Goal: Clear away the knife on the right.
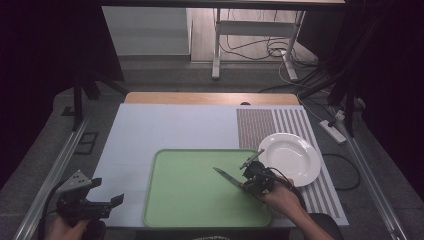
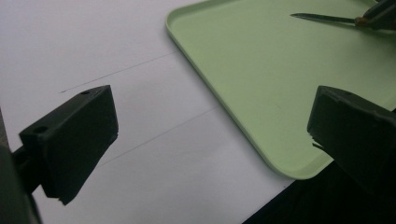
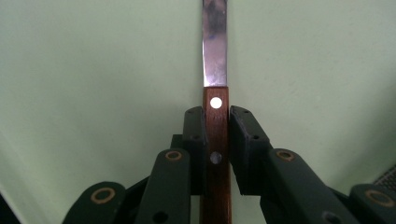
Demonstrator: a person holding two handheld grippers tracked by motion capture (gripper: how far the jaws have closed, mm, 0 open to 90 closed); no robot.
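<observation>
A knife [image 1: 227, 177] with a steel blade and a brown riveted wooden handle [image 3: 215, 140] is held over the green tray [image 1: 190, 200], its tip pointing up and left in the high view. My right gripper [image 1: 251, 181] is shut on the handle, and both pads [image 3: 194, 135] press its sides. The blade [image 2: 322, 18] also crosses the top right of the left gripper view. My left gripper [image 1: 111, 201] sits at the table's front left corner, beside the tray [image 2: 252, 70]. Its jaws stand wide open with nothing between them.
A white plate [image 1: 291, 157] lies right of the tray on a striped mat [image 1: 265, 125]. The light table cover [image 1: 150, 130] stretches behind and left of the tray. Beyond the table stand a desk frame [image 1: 217, 45] and floor cables [image 1: 280, 50].
</observation>
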